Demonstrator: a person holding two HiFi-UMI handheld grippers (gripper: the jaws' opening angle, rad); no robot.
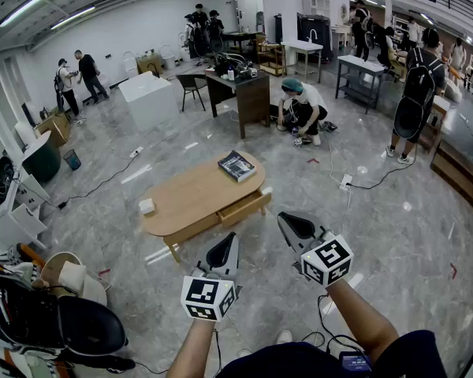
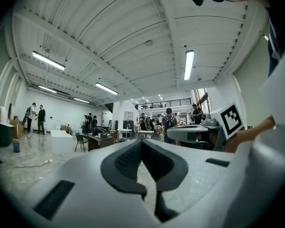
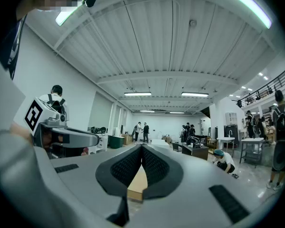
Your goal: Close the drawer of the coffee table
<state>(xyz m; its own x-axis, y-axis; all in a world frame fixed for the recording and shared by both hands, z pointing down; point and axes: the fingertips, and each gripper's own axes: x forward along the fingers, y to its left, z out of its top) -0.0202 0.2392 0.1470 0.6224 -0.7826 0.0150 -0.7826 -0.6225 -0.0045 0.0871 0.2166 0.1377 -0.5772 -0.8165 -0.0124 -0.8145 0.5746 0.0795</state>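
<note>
A wide grey marble floor [image 1: 363,219] fills the hall, and on it stands one oval coffee table [image 1: 191,199] of pale wood, ahead of the person and well apart from both grippers. Its single drawer [image 1: 245,208] sits in the long side nearest the person, towards the table's right end, and stands pulled part-way out, its front clear of the table's edge; what lies inside it cannot be made out. Two grippers are held up side by side near the camera, each with a marker cube at its base: the left gripper [image 1: 229,239] has its jaws together, tips meeting and nothing between them, and the right gripper [image 1: 286,221] likewise has its jaws closed on nothing, with a strip of pale wood showing through the gap below the tips in the right gripper view. Two things rest on the worktop: one dark book [image 1: 236,165] lying flat near the right end, above the drawer, and one small white box [image 1: 147,206] near the left end, well apart from the book
</note>
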